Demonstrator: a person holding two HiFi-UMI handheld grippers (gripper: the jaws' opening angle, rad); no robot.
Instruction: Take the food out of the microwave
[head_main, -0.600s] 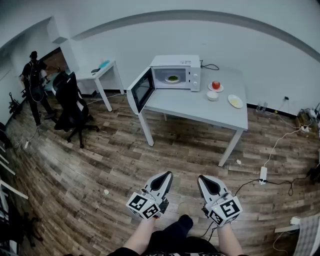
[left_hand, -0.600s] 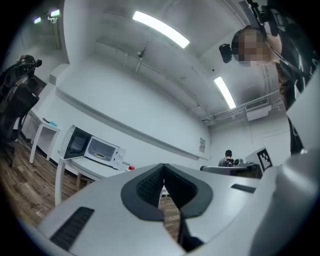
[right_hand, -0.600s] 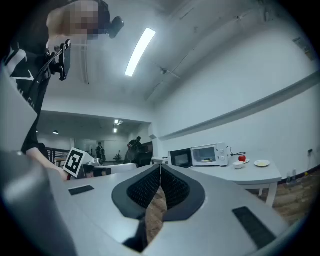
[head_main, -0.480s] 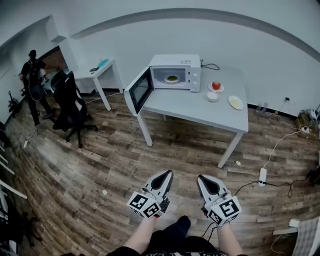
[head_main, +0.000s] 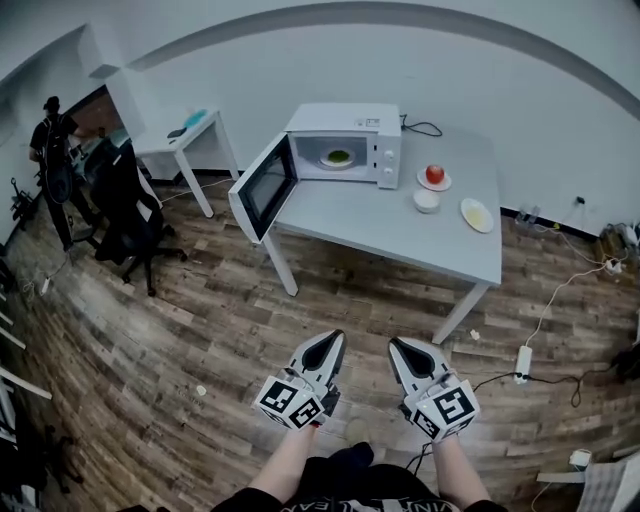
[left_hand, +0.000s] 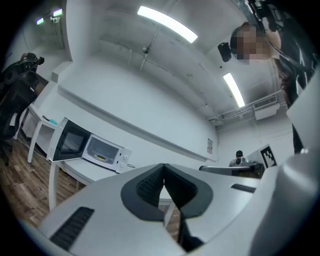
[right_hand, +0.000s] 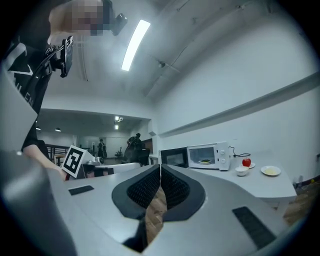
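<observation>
— So, what is seen nearest?

— Both claws are held low over the wooden floor, side by side. The left claw is closed tight, pads pressed together with nothing between them; the right claw is likewise closed and empty.

— And what is found beyond them?

— A grey table is seen well ahead, apart from both claws, and a power strip is laid on the floor near its front right leg. On its right half, a plate, a small bowl and an apple on a saucer are set out.

— Where is the food kept?

— It is seen inside the microwave at the table's back left, whose door is swung wide open. Farther left, an office chair, a small white table and a person are made out.
</observation>
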